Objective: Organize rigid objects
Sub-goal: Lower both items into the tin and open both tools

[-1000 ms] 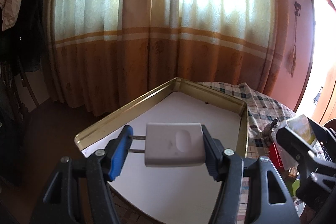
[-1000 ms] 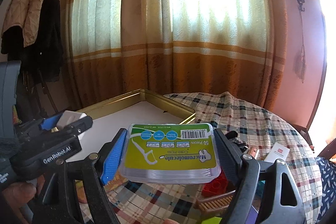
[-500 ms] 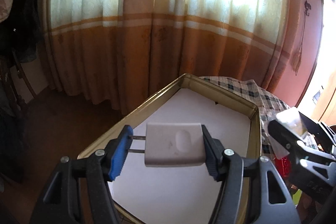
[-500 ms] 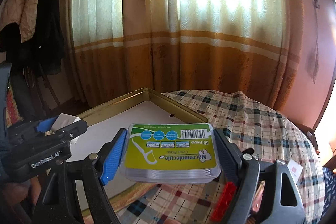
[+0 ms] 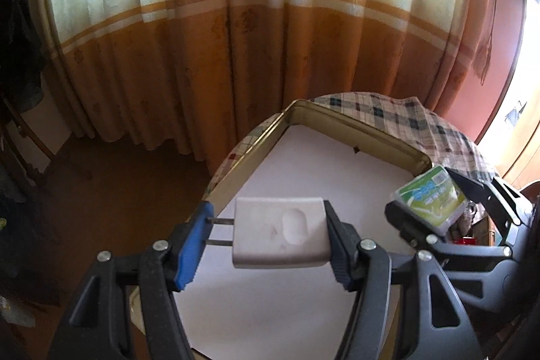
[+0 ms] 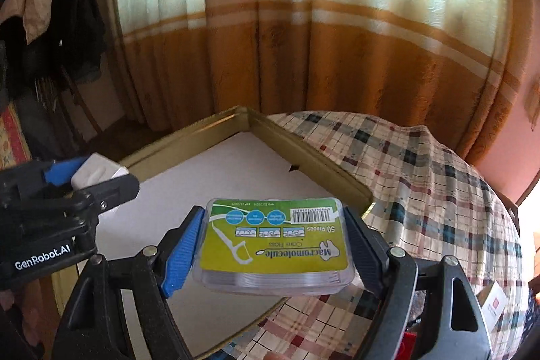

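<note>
Orange-and-cream curtains (image 6: 303, 56) fill the far wall, bright window behind; a plaid cloth (image 6: 422, 177) covers the round bench, with a gold-rimmed tray (image 5: 388, 137) lined white on its left part.

Left gripper (image 5: 266, 238): jaws closed on a white plug adapter (image 5: 280, 237), held above the tray's near-left area, not touching the liner. Blue pad bears on the 2 metal prongs, black pad on the body's flat end. Adapter is a rounded white block with an oval dimple on top and faint smudges.

Right gripper (image 6: 275, 245): jaws closed on a floss pick box (image 6: 275, 242), clear plastic, green label reading 50 Pieces, hovering over the tray's near-right rim.

Risks, as a judgement:
- Prong-side hold is thin, so the adapter could pivot or slip on release.
- Box is slick and wide, and a drop over the rim could leave it tilted half out.
- Both grippers are near each other and could clash over the tray.
</note>
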